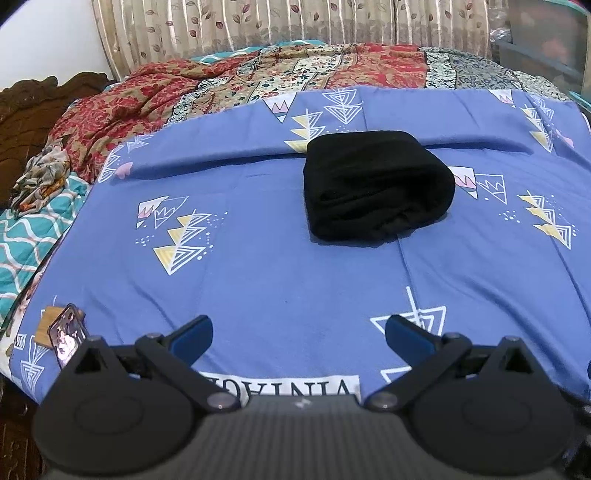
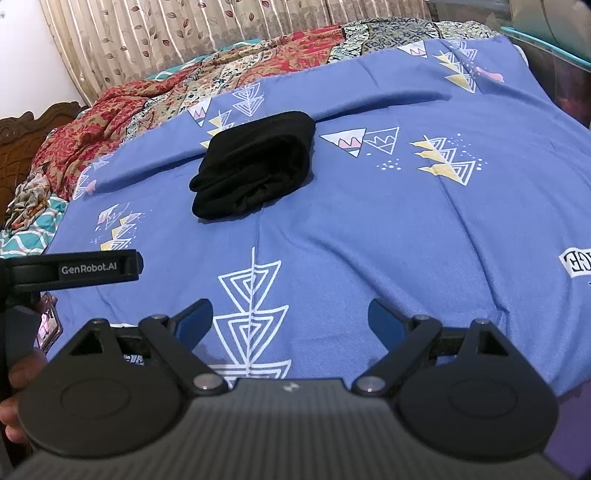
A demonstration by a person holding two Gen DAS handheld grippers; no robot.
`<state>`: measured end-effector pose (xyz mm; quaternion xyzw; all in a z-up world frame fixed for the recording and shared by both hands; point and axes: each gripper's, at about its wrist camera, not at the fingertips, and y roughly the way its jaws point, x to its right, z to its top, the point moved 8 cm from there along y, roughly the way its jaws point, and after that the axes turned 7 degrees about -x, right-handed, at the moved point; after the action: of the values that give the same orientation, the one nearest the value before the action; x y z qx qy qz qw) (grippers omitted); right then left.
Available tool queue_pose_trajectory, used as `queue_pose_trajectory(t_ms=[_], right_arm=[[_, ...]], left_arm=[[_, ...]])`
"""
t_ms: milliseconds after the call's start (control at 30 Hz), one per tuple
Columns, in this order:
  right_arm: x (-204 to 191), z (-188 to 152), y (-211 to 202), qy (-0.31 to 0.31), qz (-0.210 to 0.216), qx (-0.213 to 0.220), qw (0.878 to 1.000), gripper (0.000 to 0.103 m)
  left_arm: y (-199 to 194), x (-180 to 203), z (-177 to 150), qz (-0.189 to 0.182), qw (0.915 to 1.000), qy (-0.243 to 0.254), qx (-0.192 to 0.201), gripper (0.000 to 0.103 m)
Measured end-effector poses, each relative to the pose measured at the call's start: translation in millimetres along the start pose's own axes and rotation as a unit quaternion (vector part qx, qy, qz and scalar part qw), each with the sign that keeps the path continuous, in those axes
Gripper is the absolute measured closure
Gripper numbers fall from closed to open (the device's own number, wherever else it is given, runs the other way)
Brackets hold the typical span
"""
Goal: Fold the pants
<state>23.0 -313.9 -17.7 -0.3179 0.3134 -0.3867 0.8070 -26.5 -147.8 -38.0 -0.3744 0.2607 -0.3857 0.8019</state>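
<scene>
The black pants (image 1: pixel 375 184) lie folded into a compact bundle on the blue patterned bedsheet (image 1: pixel 280 280). In the right wrist view the pants (image 2: pixel 255 166) sit up and left of centre on the sheet (image 2: pixel 369 229). My left gripper (image 1: pixel 298 332) is open and empty, well short of the bundle near the bed's front edge. My right gripper (image 2: pixel 291 315) is open and empty too, held back over the sheet. The left gripper's body (image 2: pixel 74 271) shows at the left edge of the right wrist view.
A red floral quilt (image 1: pixel 166 96) is bunched along the far side of the bed. A phone (image 1: pixel 68 338) lies at the front left corner. A teal patterned cloth (image 1: pixel 33 236) and wooden headboard (image 1: pixel 29 122) are at left. Curtains (image 1: pixel 258 26) hang behind.
</scene>
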Motion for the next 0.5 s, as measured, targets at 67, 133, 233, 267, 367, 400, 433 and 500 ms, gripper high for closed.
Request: queue_pose_trajectory(t_ms=[67, 133, 233, 267, 367, 400, 433, 500], right_arm=[[0.2, 0.0, -0.4, 0.001, 0.000, 0.000, 1.000, 0.010], [0.2, 0.2, -0.5, 0.000, 0.000, 0.000, 1.000, 0.010], [0.6, 0.4, -0.3, -0.001, 0.000, 0.000, 1.000, 0.010], [0.8, 0.7, -0.3, -0.001, 0.000, 0.000, 1.000, 0.010], [1.1, 1.4, -0.6, -0.003, -0.002, 0.001, 1.000, 0.010], [1.3, 1.9, -0.5, -0.003, -0.002, 0.001, 1.000, 0.010], [1.0, 1.4, -0.7, -0.003, -0.002, 0.001, 1.000, 0.010], [1.0, 1.9, -0.8, -0.004, -0.002, 0.001, 1.000, 0.010]], left_arm=[[0.2, 0.1, -0.4, 0.000, 1.0000, 0.000, -0.001, 0.000], [0.6, 0.2, -0.3, 0.001, 1.0000, 0.002, -0.001, 0.000], [0.8, 0.8, -0.7, 0.000, 1.0000, 0.003, -0.002, 0.000], [0.9, 0.7, -0.8, 0.000, 1.0000, 0.003, -0.002, 0.000], [1.1, 1.0, -0.9, -0.001, 1.0000, 0.001, -0.003, 0.000], [1.2, 0.7, -0.9, -0.001, 1.0000, 0.001, -0.003, 0.000], [1.1, 0.8, -0.8, 0.000, 1.0000, 0.000, -0.003, 0.000], [1.3, -0.2, -0.1, 0.000, 1.0000, 0.000, -0.002, 0.000]])
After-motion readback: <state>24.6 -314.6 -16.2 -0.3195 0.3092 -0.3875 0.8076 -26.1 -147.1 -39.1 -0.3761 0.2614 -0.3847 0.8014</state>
